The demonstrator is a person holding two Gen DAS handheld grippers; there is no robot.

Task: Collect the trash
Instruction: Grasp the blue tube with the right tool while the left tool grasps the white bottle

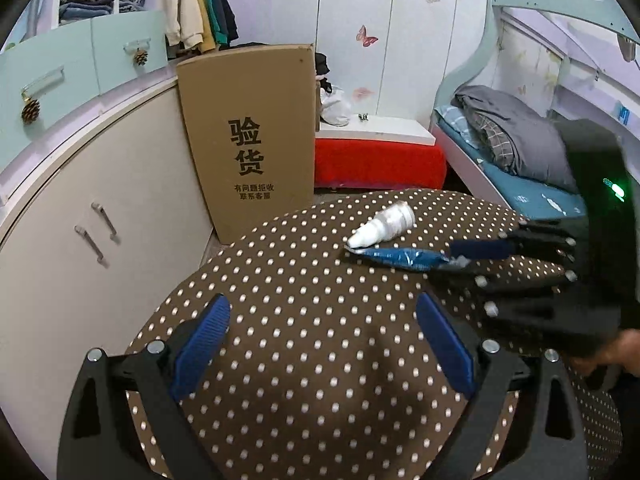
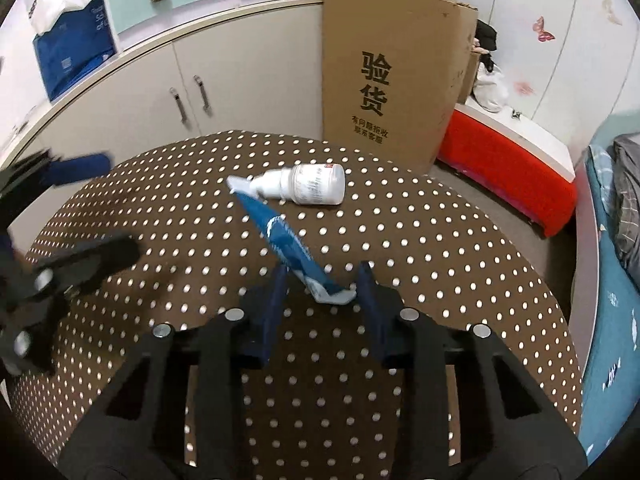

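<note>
A round table (image 2: pixel 440 240) under a brown cloth with white dots serves as the landmark here. Near its middle lies a blue wrapper (image 2: pixel 286 240), long and flattened, with its far tip touching the nozzle of a white bottle (image 2: pixel 308 188) that lies on its side just beyond it. The right gripper (image 2: pixel 322 280) sits low over the near part of the table, its jaws narrowed to either side of the wrapper's crumpled near end; the right-hand finger seems to touch the plastic, but whether both pads press on it is hard to tell from this angle. In the left wrist view the same wrapper (image 1: pixel 400 258) runs from the bottle (image 1: pixel 382 226) toward the right gripper's blue finger (image 1: pixel 480 249), which meets its end. The left gripper (image 1: pixel 320 344) hovers over the table's near-left side with its jaws spread wide and nothing between them. Behind the table stands a tall cardboard box (image 2: pixel 390 68) (printed with large dark characters), leaning against a cream cabinet (image 2: pixel 192 76), and to the right of the box is a red bench (image 2: pixel 508 168).
</note>
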